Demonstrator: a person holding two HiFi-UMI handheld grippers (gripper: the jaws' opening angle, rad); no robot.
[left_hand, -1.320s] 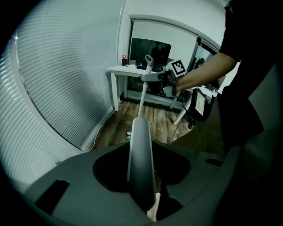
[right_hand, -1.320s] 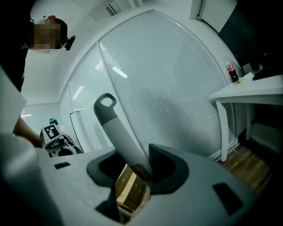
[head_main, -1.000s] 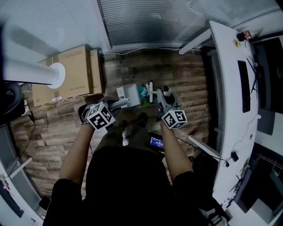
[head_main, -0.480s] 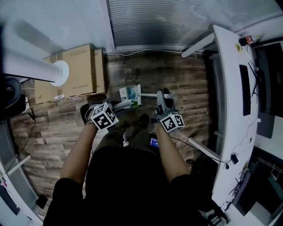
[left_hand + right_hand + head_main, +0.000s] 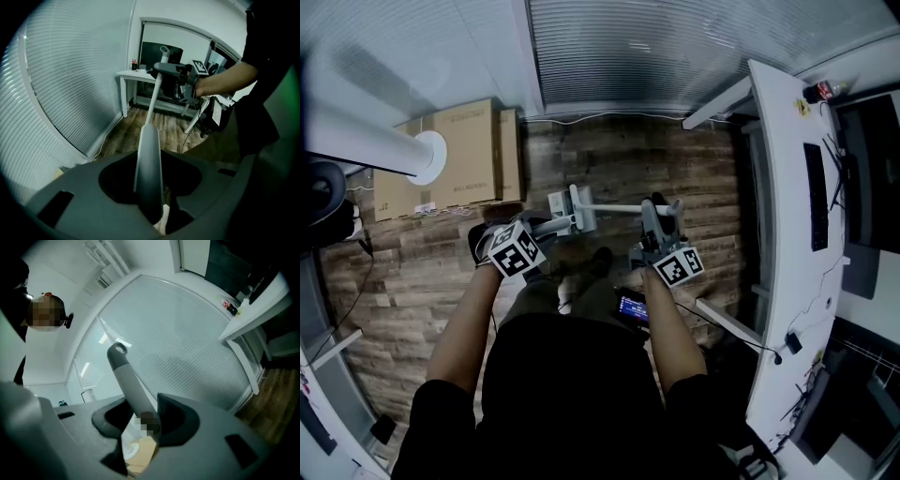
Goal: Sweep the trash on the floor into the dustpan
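Note:
In the head view my left gripper [image 5: 546, 228] is shut on the pale grey handle [image 5: 149, 159] of the white dustpan [image 5: 569, 208], low over the wood floor. My right gripper [image 5: 656, 217] is shut on the grey broom handle [image 5: 129, 385], just below its loop end [image 5: 117, 350]. The broom's thin white pole [image 5: 619, 208] lies across the head view from the dustpan to the right gripper. From the left gripper view the pole [image 5: 153, 96] climbs to the right gripper [image 5: 185, 75]. The broom head and the trash are not visible.
Cardboard boxes [image 5: 459, 155] and a white post [image 5: 422, 155] stand at the left. A white desk [image 5: 778, 234] with a keyboard runs along the right, window blinds [image 5: 675, 47] along the far wall. A small lit screen [image 5: 633, 307] hangs by my legs.
My right gripper rose and rolled, swinging the broom pole from near upright to lying across the view. The dustpan shifted slightly left; the green trash seen in it earlier no longer shows.

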